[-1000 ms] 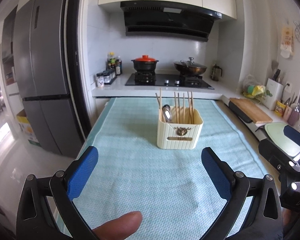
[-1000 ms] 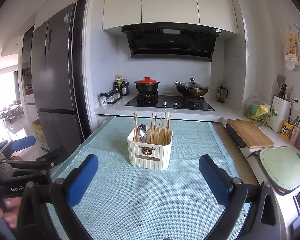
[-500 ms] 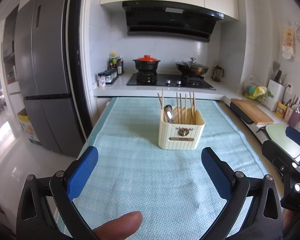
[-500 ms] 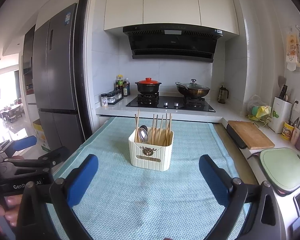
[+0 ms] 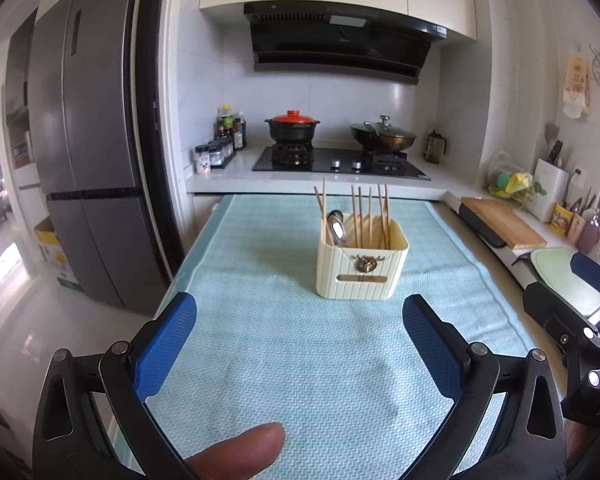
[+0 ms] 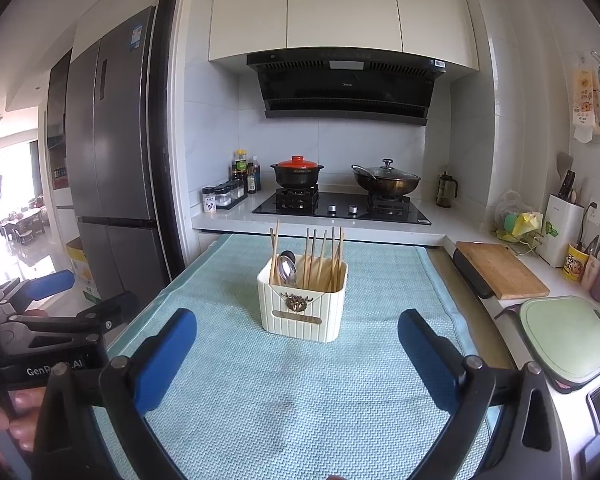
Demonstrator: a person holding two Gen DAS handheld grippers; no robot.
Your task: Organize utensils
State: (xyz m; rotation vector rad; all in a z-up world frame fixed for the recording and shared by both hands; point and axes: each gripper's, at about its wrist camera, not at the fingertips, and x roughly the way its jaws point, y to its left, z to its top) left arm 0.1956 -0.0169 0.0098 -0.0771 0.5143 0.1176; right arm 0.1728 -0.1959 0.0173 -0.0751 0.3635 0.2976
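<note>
A cream ribbed utensil holder (image 5: 360,270) stands on the light blue mat (image 5: 300,360); it also shows in the right wrist view (image 6: 302,306). Several wooden chopsticks (image 5: 370,216) and a metal spoon (image 5: 335,226) stand upright in it. My left gripper (image 5: 299,340) is open and empty, well short of the holder. My right gripper (image 6: 298,346) is open and empty, also short of it. Each gripper shows at the edge of the other's view, the left gripper (image 6: 48,312) and the right gripper (image 5: 572,312).
A stove (image 6: 340,206) with a red-lidded pot (image 6: 298,172) and a wok (image 6: 386,182) lies beyond the mat. A fridge (image 5: 88,160) stands at the left. A wooden board (image 6: 500,274) and a green board (image 6: 564,338) lie on the right counter.
Both grippers have drawn back and risen slightly, so the holder sits a little farther off. Both stay open and empty.
</note>
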